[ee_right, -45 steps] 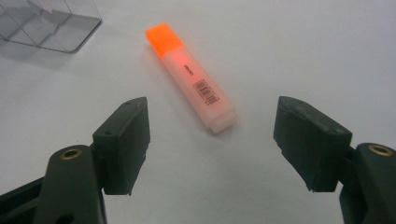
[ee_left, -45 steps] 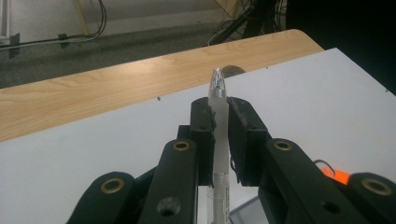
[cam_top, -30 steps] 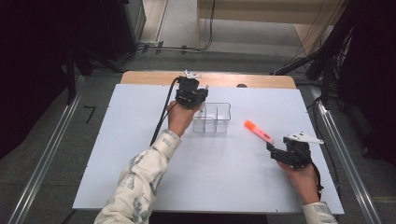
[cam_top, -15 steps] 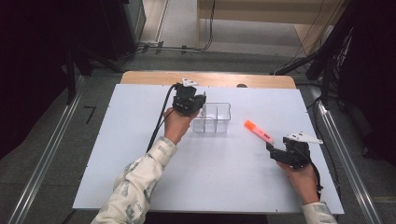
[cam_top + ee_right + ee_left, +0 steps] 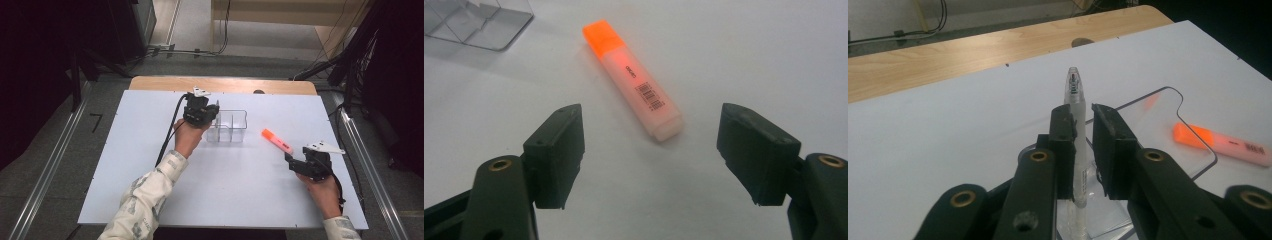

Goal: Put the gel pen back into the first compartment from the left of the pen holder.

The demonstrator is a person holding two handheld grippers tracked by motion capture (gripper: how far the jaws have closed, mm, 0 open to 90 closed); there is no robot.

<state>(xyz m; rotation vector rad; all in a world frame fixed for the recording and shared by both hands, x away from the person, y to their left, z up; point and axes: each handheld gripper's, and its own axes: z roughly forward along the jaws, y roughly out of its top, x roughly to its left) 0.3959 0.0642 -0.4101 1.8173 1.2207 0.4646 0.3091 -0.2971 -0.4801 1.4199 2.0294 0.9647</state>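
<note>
In the high view the left gripper [image 5: 202, 111] sits at the left end of a clear plastic organizer tray [image 5: 239, 116] with divided compartments, which stands near the middle of the white table [image 5: 125, 165]. In the left gripper view a clear pen [image 5: 1074, 95] stands upright between the two black jaws. The left jaw lies against the barrel, while a thin gap shows between the barrel and the right jaw. The jaws have just been opening a little, with the pen between them, so the grip looks loosened. The pen's lower end goes down into the tray, though which compartment I cannot tell.

An orange highlighter [image 5: 276, 141] lies flat at about 4 o'clock from the tray, well apart from it, its orange cap pointing to 10 o'clock. The right gripper [image 5: 299, 163] rests at 4 o'clock from the highlighter, near it. In the right gripper view its jaws stand wide apart, with the highlighter [image 5: 636, 82] ahead and nothing between them.
</note>
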